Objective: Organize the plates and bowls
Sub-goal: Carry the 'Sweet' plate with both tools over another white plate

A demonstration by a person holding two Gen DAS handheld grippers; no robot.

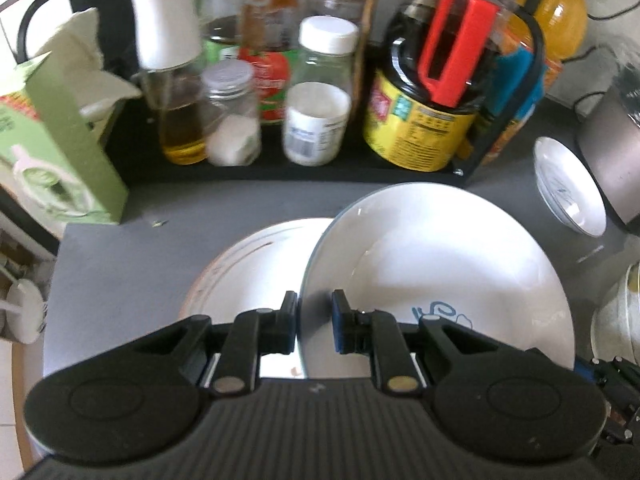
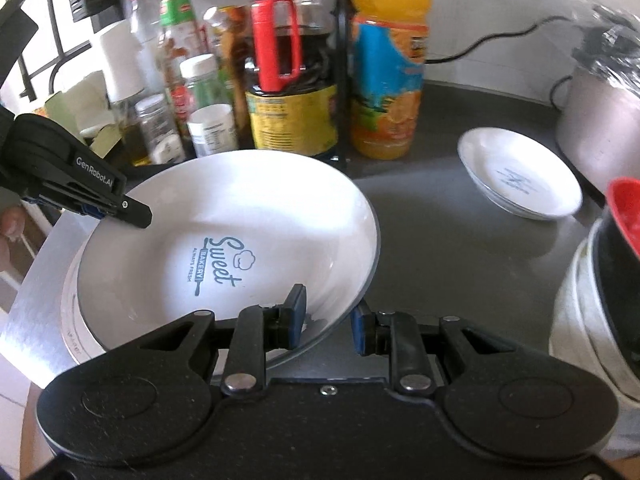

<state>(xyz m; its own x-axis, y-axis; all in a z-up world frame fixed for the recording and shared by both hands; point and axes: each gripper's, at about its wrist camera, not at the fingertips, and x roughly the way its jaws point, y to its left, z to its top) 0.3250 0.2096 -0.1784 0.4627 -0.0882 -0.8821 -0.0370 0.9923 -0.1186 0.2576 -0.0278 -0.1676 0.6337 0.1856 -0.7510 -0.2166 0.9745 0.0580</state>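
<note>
Bottles (image 2: pixel 292 80) block rear; open counter (image 2: pixel 432 240) btwn plate (image 2: pixel 224 216) & saucer (image 2: pixel 520 176)

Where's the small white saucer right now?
The small white saucer sits on the grey counter at the right in both views, right of the orange juice bottle and beside the metal pot.

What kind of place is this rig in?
Most likely a home kitchen counter: a rack of sauce bottles and spice jars, white plates being stacked, and a metal pot at the side.
</note>
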